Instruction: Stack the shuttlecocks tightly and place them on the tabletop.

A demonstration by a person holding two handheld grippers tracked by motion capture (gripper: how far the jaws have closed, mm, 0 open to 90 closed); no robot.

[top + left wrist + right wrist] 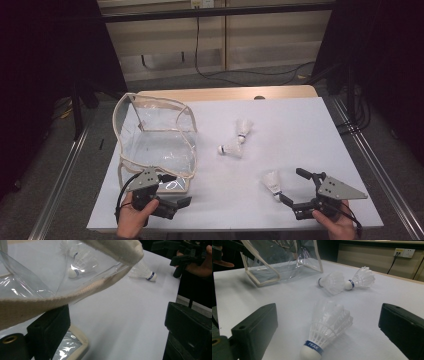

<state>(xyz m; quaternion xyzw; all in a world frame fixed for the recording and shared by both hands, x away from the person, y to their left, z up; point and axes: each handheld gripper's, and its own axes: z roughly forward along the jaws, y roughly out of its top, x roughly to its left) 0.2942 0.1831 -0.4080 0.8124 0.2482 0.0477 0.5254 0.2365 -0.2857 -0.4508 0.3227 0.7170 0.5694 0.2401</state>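
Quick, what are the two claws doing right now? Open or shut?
Left claw: open, holding nothing, beside the clear bag's cloth rim.
Right claw: open, holding nothing, with a shuttlecock lying between its jaws.

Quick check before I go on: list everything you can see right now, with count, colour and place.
White feather shuttlecocks with blue bands: three, white; nearest lying between the right jaws, two others lying mid-table.
Clear plastic pouch with beige fabric trim: one, transparent; table's left side, open.
White table sheet: one, over a wooden table.
Black cables: on the floor behind.
Left hand-held gripper: black, open, at the pouch's near edge.
Right hand-held gripper: black, open.
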